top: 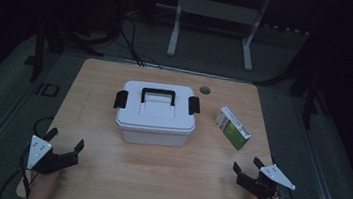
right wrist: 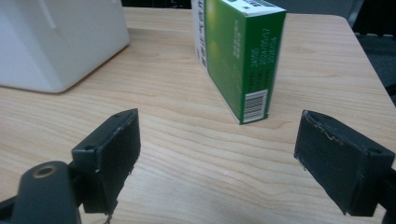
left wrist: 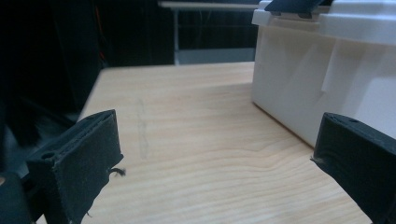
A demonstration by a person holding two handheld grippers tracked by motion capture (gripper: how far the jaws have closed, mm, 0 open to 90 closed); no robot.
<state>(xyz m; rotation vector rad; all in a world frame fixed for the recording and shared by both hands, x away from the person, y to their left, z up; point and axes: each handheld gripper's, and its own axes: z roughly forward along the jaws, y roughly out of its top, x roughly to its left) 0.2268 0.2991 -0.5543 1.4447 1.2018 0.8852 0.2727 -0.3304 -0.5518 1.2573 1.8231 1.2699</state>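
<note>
- Both grippers sit at the near edge of the bench (top: 104,182), fingers spread wide, nothing between them.
- Left gripper (top: 65,148): at the near-left corner, holding nothing. In the left gripper view its fingers (left wrist: 79,163) frame bare wood, with the white storage box (top: 156,115) ahead and off to the right.
- Right gripper (top: 246,169): near-right corner, also holding nothing. In the right gripper view its fingers (right wrist: 109,154) frame the green carton (right wrist: 238,56) almost dead ahead, apart from it, no contact.
- Carton location: standing on a long narrow side on the bench, just right of the white box, apart from it. Seen in the high view at (top: 232,128).
- Key relation: the carton lies straight ahead of the right gripper, slightly toward the bench centre. Its long axis runs diagonally, far-left to near-right, so a narrow barcoded end faces the right gripper.
- The right hand is clearly nearer; the left is well apart, with the box between.
- Judgement: a grasp across the carton's thin dimension looks feasible with the current opening; the approach probably needs little wrist turn.
- Box: lid on, black handle flat, both side latches look down.
</note>
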